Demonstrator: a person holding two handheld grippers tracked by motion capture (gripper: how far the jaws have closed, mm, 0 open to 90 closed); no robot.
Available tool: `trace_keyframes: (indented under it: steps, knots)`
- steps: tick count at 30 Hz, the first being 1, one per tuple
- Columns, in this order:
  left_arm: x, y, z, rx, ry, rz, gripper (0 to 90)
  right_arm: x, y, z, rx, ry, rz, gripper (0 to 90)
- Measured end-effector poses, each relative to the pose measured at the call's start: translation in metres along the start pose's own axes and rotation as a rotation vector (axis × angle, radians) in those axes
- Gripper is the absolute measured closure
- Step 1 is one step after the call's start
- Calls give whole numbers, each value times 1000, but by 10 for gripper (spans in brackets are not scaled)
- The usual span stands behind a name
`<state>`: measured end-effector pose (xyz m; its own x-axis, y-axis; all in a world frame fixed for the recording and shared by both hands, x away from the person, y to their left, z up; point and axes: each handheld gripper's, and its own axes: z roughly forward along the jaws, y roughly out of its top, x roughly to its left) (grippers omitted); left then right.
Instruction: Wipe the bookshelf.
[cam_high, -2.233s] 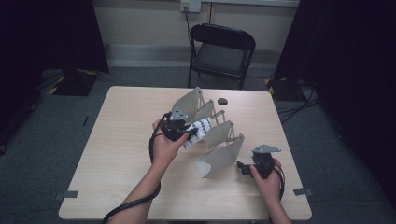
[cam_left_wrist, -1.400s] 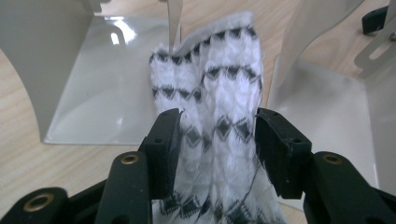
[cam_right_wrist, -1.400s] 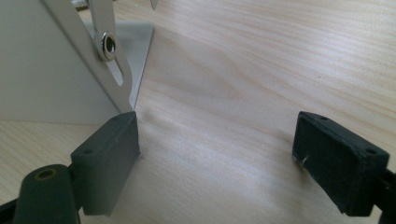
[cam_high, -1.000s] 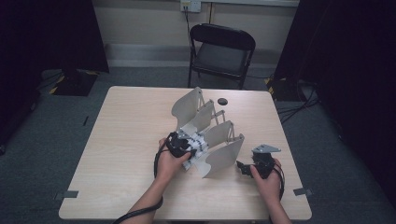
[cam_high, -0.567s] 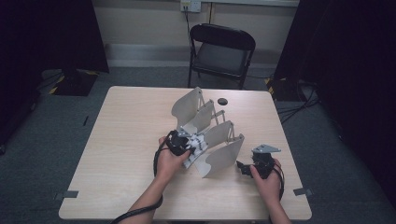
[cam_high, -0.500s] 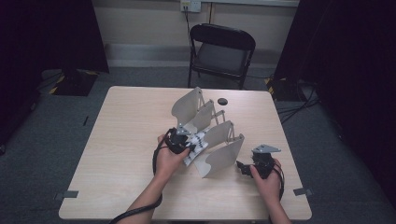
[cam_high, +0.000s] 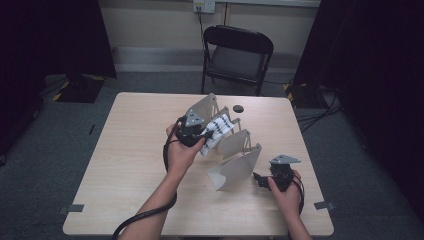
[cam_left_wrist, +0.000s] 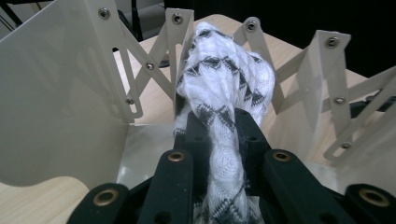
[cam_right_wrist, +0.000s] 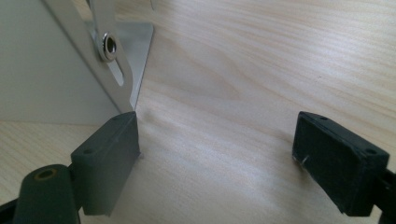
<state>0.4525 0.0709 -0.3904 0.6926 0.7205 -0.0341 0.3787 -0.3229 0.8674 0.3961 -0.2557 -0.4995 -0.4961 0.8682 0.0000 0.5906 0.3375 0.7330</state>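
We see a person seated at a wooden table (cam_high: 125, 150) with a gripper in each hand. The left gripper (cam_high: 192, 134) is clenched on a white sock with a black zigzag pattern (cam_high: 216, 131); in the left gripper view the sock (cam_left_wrist: 224, 88) runs between the two black jaws, which pinch its near end, and its bundled body lies beyond them. We find the sock held above the tabletop, among the upright panels of a grey folding rack (cam_high: 235, 167) that stands at the middle of the table; the rack's riveted crossed slats (cam_left_wrist: 149, 65) rise on both sides of the sock. The right gripper (cam_high: 267, 180) rests low at the near right end of the rack, its jaws released and wide apart with bare wood between them. One of its jaws stands just beside the rack's end panel (cam_right_wrist: 56, 70). A small dark disc (cam_high: 238, 108) lies on the table behind the rack, and a black folding chair (cam_high: 239, 55) stands beyond the far edge.
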Motion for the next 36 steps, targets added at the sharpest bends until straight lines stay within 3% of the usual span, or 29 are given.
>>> trace_keyframes:
  steps: [4, 12, 21, 23, 28, 32, 36]
  knots:
    - [1, -11, 11, 43, 15, -1, 791, 0, 0, 0, 0, 0, 0, 142]
    - [5, -41, 29, 101, 21, -54, 791, 0, 0, 0, 0, 1, 0, 142]
    - [2, -64, 40, 150, 11, -57, 778, 0, 0, 0, 0, 1, -1, 142]
    - [1, -70, 42, 182, -2, -60, 738, 0, 0, 0, 0, 1, -1, 142]
    - [-1, -80, 41, 207, -9, -67, 611, 0, 0, 0, 0, 1, -1, 142]
    - [-2, -78, 36, 207, -4, -81, 542, 0, 0, 0, 0, 1, -1, 141]
    - [0, -73, 32, 202, 3, -70, 505, 0, 0, 0, 0, 1, -1, 142]
